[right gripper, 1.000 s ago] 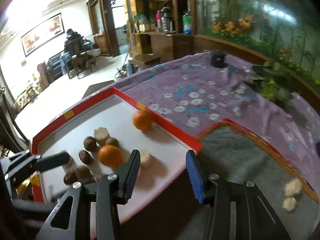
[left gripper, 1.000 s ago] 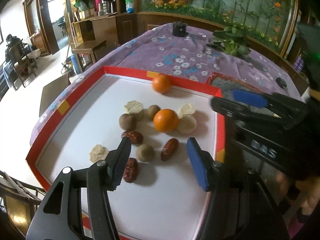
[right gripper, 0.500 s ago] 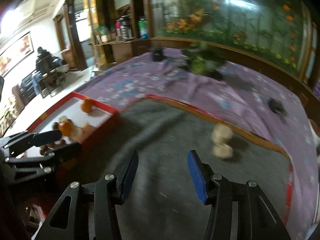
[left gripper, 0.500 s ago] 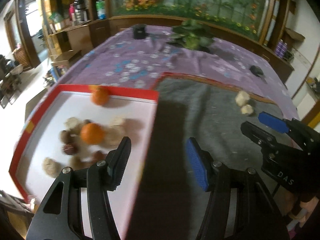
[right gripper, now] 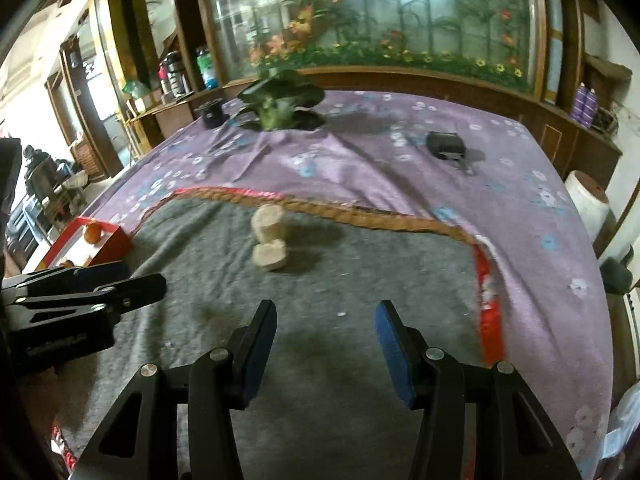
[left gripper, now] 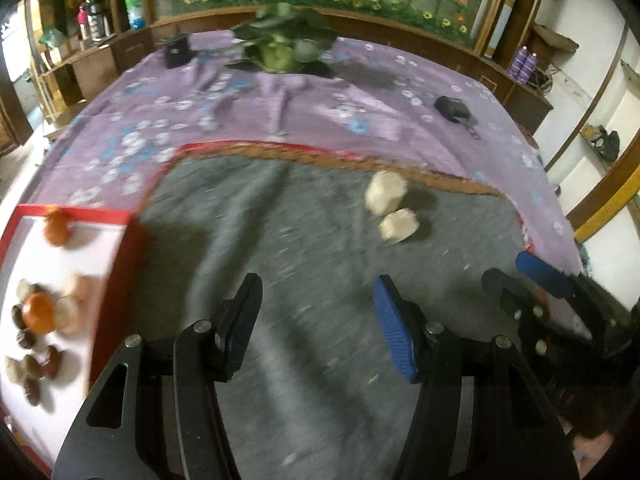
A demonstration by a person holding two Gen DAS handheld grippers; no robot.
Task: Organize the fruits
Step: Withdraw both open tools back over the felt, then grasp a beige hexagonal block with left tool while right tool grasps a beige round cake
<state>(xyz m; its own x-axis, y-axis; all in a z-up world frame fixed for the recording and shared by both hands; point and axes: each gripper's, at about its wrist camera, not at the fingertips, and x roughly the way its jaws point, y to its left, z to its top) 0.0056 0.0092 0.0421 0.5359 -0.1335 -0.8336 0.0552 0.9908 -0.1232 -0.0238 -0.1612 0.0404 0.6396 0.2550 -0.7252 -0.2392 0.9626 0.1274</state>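
Left tool (left gripper: 316,320): jaws wide apart, empty, over grey mat (left gripper: 304,220).
Right tool (right gripper: 326,336): jaws wide apart, empty.
Pale pieces (right gripper: 269,240): two, touching, far of both tools.

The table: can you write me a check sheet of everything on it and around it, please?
Surface: grey mat with a braided edge, lying on a purple flowered cloth.
Job's things: two pale fruit pieces touching on the mat; oranges, brown and pale fruits in the red-edged tray on the left.
Clutter: leafy plant, small black pot, black object on the cloth.
Grippers: left gripper and right gripper both open and empty, over the mat.
Cables: nothing seen.
Surroundings: glass case with plants and flowers, wooden shelves with bottles, furniture in the room beyond.
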